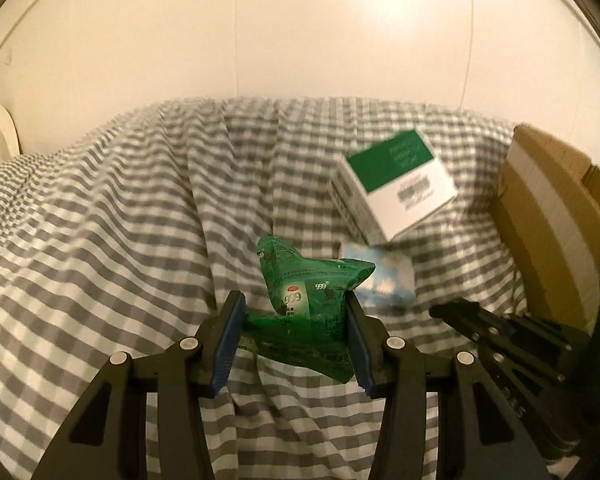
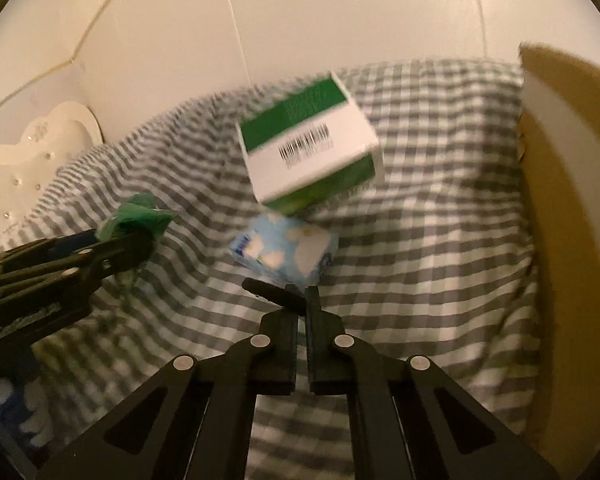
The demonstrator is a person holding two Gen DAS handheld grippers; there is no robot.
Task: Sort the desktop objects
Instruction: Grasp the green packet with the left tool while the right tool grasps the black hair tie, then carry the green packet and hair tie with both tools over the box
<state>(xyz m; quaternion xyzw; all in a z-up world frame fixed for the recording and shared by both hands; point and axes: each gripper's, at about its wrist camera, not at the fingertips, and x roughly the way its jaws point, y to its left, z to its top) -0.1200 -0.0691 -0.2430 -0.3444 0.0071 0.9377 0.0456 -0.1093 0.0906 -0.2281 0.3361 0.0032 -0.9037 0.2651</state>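
A: Where was the green sachet (image 1: pixel 300 300)?
B: Clamped in the left gripper (image 1: pixel 296 336), lifted off the checked cloth (image 1: pixel 100 240).
A: And the right gripper (image 2: pixel 302 304)?
B: Closed on nothing, near the blue packet (image 2: pixel 288 250) below the green-and-white box (image 2: pixel 308 148).

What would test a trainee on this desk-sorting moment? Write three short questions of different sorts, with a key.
1. True or false: the left gripper holds the green sachet.
2. Which item leans on the blue tissue pack? A: green-and-white box; B: cardboard box; C: a mug.
3. Fill in: the right gripper is ____ with nothing between its fingers.

Key: 1 true; 2 A; 3 shut.
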